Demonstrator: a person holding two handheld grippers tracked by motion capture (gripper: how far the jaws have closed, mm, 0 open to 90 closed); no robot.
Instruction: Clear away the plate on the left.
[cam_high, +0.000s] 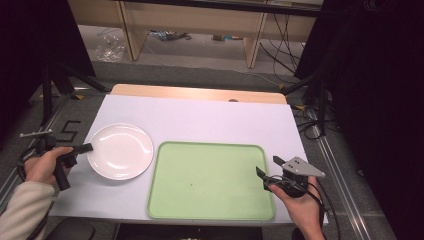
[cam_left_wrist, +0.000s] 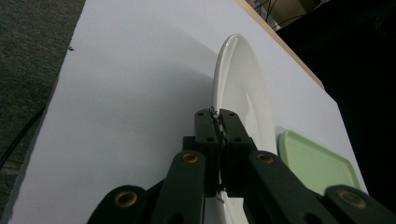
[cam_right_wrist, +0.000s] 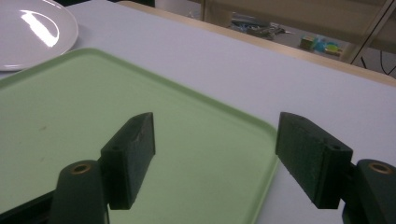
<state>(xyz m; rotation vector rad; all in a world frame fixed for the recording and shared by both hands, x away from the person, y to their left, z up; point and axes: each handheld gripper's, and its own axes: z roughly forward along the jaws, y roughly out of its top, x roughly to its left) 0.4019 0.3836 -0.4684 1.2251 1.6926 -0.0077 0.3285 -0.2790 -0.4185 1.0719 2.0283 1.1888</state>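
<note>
One white plate (cam_high: 121, 150) lies flat nr table's left edge, round, no long axis. Your left gripper (cam_high: 89, 147) pinches its left rim; right gripper (cam_high: 269, 167) gapes, holding nothing, over green tray's (cam_high: 210, 182) right edge.

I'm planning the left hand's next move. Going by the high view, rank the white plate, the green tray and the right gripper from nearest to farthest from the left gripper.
1. white plate: its left rim sits between the fingers of the left gripper.
2. green tray: just right of the plate, mid-table.
3. right gripper: at the tray's right edge, farthest.
</note>
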